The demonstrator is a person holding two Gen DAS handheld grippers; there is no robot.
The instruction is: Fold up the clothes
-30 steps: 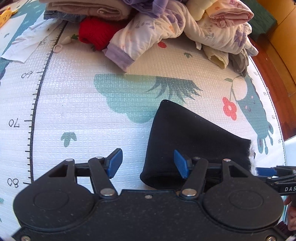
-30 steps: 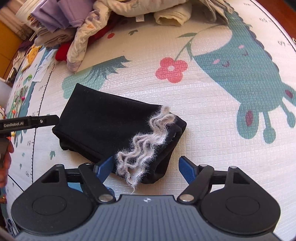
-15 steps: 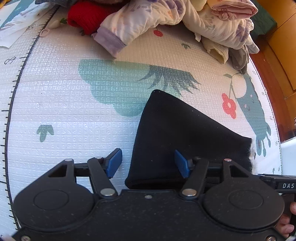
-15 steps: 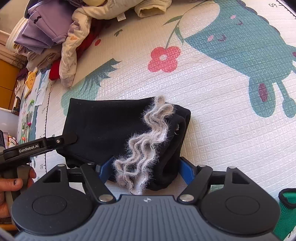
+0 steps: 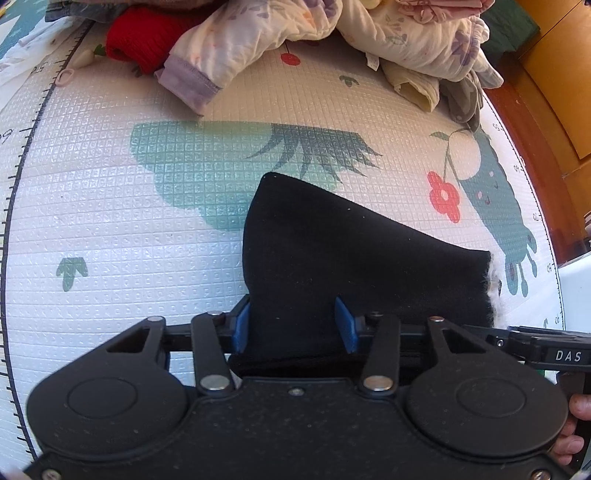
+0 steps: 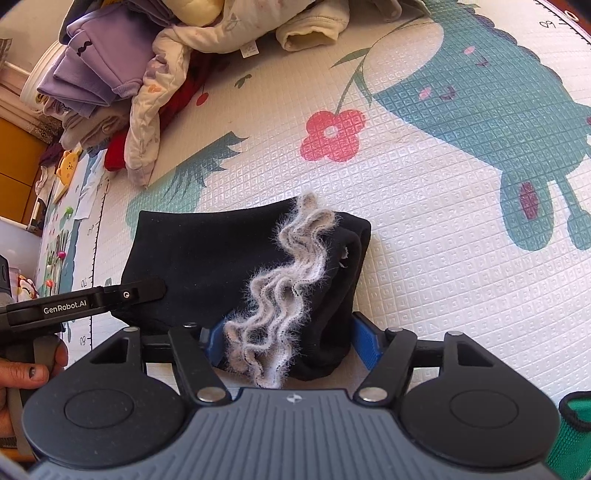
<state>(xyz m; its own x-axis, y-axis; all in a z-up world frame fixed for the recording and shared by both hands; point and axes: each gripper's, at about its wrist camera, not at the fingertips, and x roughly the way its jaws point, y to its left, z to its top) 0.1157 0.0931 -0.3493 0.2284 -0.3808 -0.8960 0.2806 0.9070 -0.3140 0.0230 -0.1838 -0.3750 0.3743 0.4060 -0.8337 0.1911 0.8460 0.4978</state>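
Home – kids' play mat point(image 5: 110, 192), clothes pile point(image 6: 155, 74).

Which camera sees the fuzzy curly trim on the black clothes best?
The right wrist view. There the fuzzy trim lies in full sight, wavy and pale, across the black garment. The left wrist view shows only a white wisp at the garment's far right edge.

One black garment point(image 5: 332, 258) with one fuzzy white frill point(image 6: 280, 295) lies on one play mat point(image 5: 110, 206). One heap of clothes point(image 5: 332, 33) sits at the mat's far edge; its pieces overlap too much to count, though one red item point(image 5: 144, 40) shows. Two grippers are in view, left point(image 5: 293, 325) and right point(image 6: 291, 341). One red flower point(image 6: 332, 134) is printed on the mat.
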